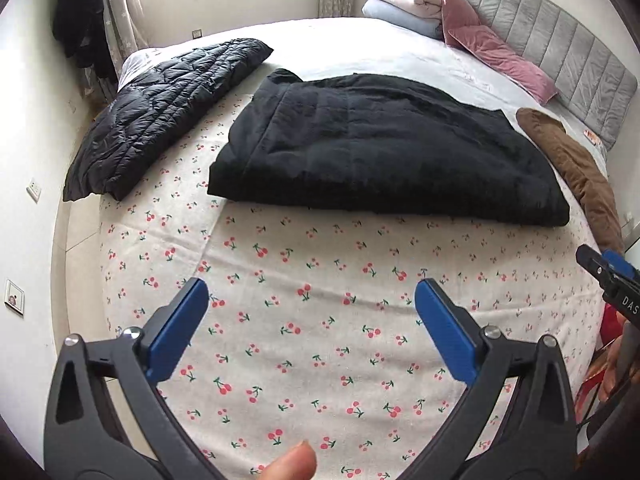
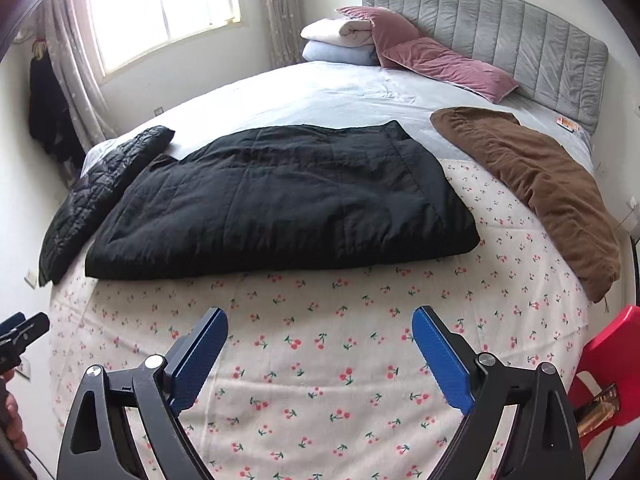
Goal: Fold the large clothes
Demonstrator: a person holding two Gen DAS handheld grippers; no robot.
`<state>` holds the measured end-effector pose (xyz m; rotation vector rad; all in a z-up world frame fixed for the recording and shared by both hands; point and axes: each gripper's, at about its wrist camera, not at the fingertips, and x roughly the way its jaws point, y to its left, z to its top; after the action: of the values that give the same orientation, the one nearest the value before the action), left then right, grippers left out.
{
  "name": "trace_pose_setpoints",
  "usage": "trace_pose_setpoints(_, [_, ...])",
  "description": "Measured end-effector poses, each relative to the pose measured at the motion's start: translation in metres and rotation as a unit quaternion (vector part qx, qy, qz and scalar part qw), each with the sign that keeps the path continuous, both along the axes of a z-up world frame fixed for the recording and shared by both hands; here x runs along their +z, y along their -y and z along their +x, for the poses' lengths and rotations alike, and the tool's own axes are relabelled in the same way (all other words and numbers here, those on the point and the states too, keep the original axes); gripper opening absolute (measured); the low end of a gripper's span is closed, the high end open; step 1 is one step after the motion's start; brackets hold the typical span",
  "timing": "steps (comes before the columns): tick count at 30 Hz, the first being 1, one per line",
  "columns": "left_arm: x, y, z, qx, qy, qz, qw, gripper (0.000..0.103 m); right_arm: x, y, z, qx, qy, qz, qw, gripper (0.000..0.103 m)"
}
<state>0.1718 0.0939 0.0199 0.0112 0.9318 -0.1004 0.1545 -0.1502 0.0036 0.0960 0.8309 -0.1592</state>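
A black quilted garment lies folded into a thick rectangle on the cherry-print sheet; it also shows in the right wrist view. My left gripper is open and empty, held above the sheet in front of the garment's near edge. My right gripper is open and empty, also short of the near edge. The right gripper's tip shows at the right edge of the left wrist view. The left gripper's tip shows at the left edge of the right wrist view.
A black puffer jacket lies at the bed's left edge. A brown garment lies at the right. Pink pillows and folded blankets sit by the grey headboard. A red stool stands at the right.
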Motion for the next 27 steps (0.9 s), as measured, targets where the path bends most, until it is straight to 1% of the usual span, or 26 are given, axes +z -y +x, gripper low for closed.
trace_pose_setpoints(3, [-0.023,0.016,-0.007,0.007,0.003,0.008,0.9999,0.103,-0.02,-0.019,-0.001,0.005,-0.016,-0.034,0.999,0.098])
trace_pose_setpoints(5, [-0.034,0.025,-0.01,0.006,-0.008,0.006,0.9999,0.103,-0.03,-0.031,-0.002,0.018,-0.021,-0.038,0.999,0.097])
trace_pose_setpoints(9, [-0.044,0.039,-0.015,-0.007,-0.016,0.018,0.9997,0.103,-0.039,-0.048,-0.004,0.034,-0.024,-0.046,0.998,0.097])
trace_pose_setpoints(12, [-0.051,0.038,-0.016,-0.004,-0.033,0.006,0.9994,0.103,-0.042,-0.055,-0.008,0.038,-0.024,-0.04,0.998,0.097])
trace_pose_setpoints(14, [-0.054,0.036,-0.017,0.0,-0.039,0.001,0.9992,0.103,-0.044,-0.059,-0.01,0.042,-0.025,-0.044,0.998,0.097])
trace_pose_setpoints(21, [-0.054,0.037,-0.022,0.005,-0.035,0.003,0.9994,0.103,-0.044,-0.066,-0.016,0.044,-0.019,-0.05,0.998,0.097])
trace_pose_setpoints(27, [-0.054,0.038,-0.023,0.003,-0.035,0.006,0.9993,0.103,-0.045,-0.062,-0.015,0.039,-0.023,-0.039,0.998,0.098])
